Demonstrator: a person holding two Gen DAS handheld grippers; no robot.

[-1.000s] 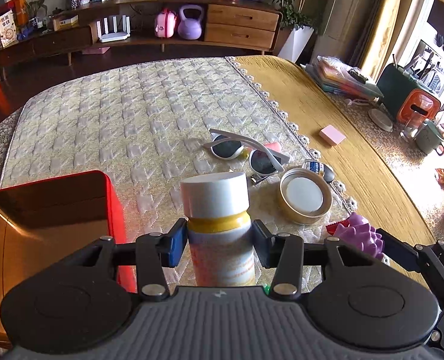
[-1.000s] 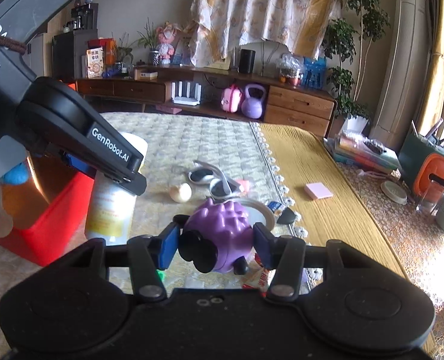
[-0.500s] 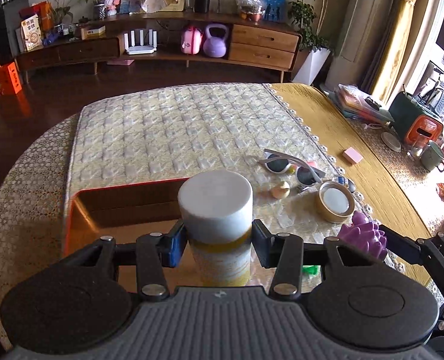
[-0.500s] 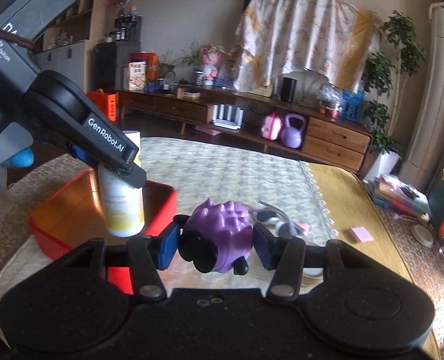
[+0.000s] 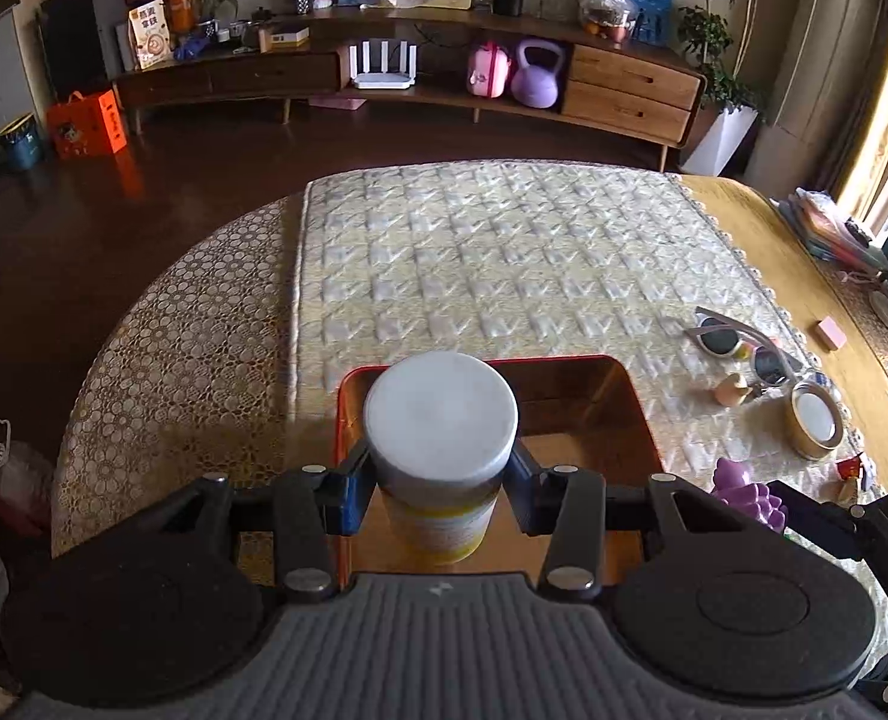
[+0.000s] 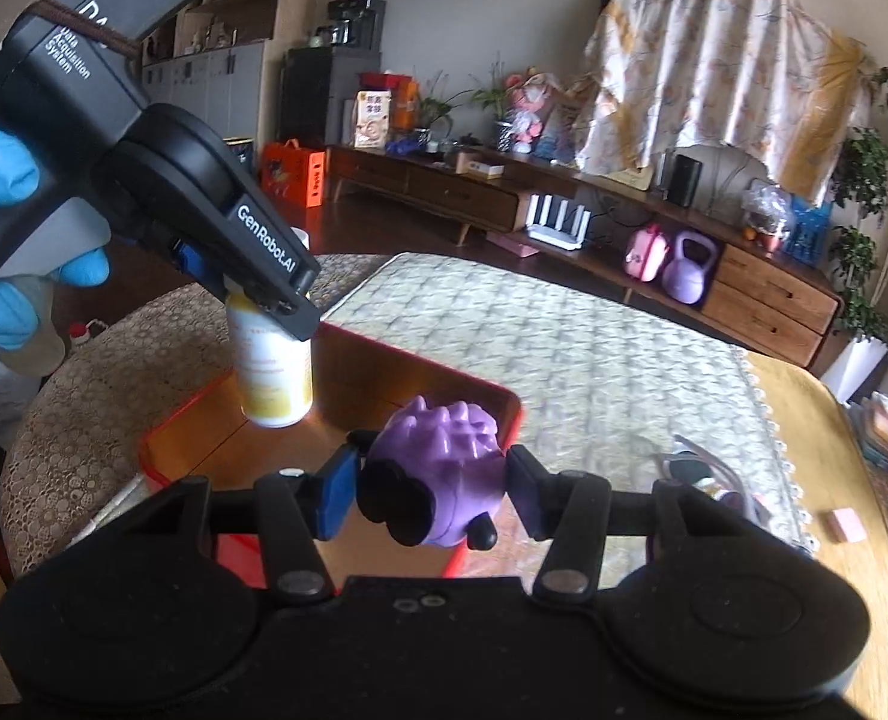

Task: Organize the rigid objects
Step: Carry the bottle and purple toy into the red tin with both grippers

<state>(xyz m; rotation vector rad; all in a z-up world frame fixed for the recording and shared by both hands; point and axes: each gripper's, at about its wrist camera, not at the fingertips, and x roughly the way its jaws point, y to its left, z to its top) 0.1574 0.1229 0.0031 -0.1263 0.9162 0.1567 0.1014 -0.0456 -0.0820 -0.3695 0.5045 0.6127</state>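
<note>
left gripper point(image 5: 441, 495) at lower centre of the left wrist view, pads clamped on a white-capped bottle point(image 5: 441, 450) with a yellow label, held upright above the red tray point(image 5: 636, 402). in the right wrist view, same bottle point(image 6: 273, 372) at centre left, hanging clear over the tray's orange floor, gripped from above by the left gripper point(image 6: 264, 294), a blue-gloved hand point(image 6: 0, 228) on its handle at the left edge. right gripper point(image 6: 429, 495) at lower centre, pinching a purple spiky toy point(image 6: 438, 474) with black feet, above the near right corner of the red tray point(image 6: 504, 402). on the quilted mat point(image 5: 504, 264), to the right of the tray: white-framed sunglasses point(image 5: 738, 345), a small pale ball point(image 5: 732, 390) just below them, a roll of tape point(image 5: 813, 420) lower right. small pink block point(image 5: 831, 333) at the right edge on the yellow cloth.
</note>
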